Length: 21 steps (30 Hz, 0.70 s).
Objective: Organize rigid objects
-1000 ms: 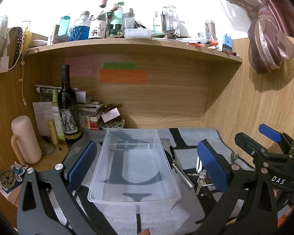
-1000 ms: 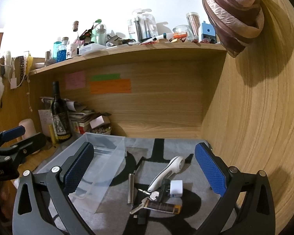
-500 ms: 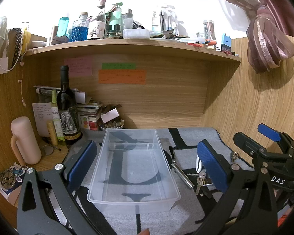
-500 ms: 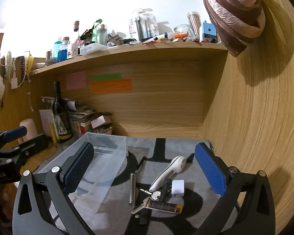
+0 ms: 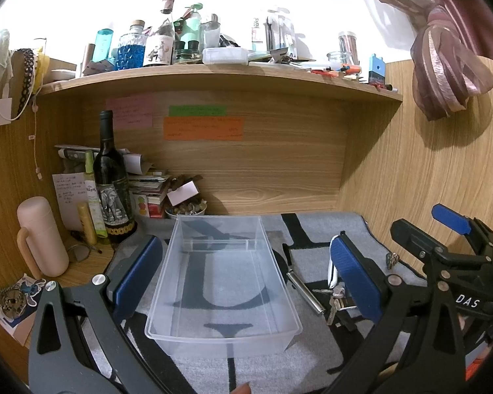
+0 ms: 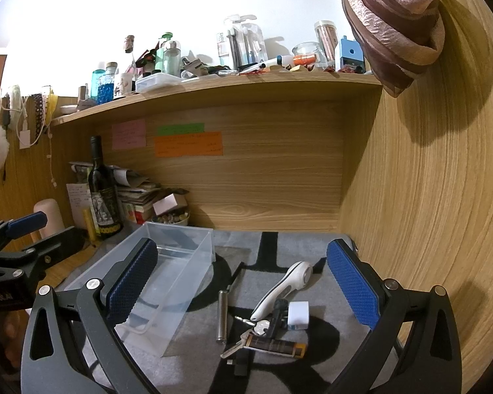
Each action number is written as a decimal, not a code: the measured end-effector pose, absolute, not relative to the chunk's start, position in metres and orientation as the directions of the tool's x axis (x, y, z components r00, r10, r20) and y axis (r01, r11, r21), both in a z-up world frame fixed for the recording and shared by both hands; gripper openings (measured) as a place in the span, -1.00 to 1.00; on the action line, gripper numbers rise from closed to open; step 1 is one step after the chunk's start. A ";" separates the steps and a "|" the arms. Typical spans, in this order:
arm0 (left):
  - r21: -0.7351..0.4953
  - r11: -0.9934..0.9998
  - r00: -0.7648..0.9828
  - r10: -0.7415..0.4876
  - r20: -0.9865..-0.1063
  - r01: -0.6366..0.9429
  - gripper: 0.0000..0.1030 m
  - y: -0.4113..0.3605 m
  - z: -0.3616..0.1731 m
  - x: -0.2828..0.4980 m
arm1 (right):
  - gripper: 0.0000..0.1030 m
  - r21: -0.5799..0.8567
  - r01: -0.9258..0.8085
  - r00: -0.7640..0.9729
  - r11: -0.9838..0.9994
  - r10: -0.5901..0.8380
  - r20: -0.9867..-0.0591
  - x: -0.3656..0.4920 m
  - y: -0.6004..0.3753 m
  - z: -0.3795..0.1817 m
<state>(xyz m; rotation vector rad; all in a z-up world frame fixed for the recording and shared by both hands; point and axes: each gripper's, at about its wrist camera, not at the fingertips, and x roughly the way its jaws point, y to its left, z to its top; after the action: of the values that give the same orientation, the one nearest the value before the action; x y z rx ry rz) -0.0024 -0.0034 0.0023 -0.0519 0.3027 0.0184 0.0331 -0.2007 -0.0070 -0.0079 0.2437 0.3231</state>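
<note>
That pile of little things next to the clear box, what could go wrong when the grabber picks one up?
The white handheld tool, white cube and keys lie touching, so the open right gripper might drag a neighbour along. The silver metal cylinder could roll off. The clear plastic bin looks light and may slide if bumped.

A bin [image 5: 222, 282] sits on the mat [image 6: 332, 354], nothing in it. To its right lies a metal cylinder [image 6: 222, 316], and right of that a cluster: a handled tool [image 6: 284, 289], a cube charger [image 6: 298, 315] beside it, keys [image 6: 243, 339] and a flat bar [image 6: 277, 346] nearer the front. Behind the bin a small bowl [image 5: 185, 209] stands against the back wall, with a wine bottle [image 5: 110, 180] and stacked papers [image 5: 144, 184] to the left. A flask [image 5: 41, 238] stands further left. A shelf [image 5: 213, 77] crowded with bottles runs overhead.
</note>
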 end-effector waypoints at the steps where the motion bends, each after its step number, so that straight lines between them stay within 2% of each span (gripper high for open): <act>1: -0.048 0.999 0.954 0.010 -0.298 -0.025 1.00 -0.004 0.002 -0.002 | 1.00 0.031 -0.316 0.919 0.948 0.314 -0.238 0.033 -0.201 -0.007; 21: -0.044 0.999 0.955 0.011 -0.296 -0.025 1.00 -0.005 0.002 -0.003 | 1.00 0.032 -0.317 0.918 0.948 0.316 -0.240 0.033 -0.199 -0.006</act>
<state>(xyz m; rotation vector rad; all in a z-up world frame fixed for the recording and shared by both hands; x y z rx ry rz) -0.0027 -0.0048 0.0024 -0.0476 0.3007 0.0181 0.0325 -0.1989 -0.0059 -0.0075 0.2455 0.3255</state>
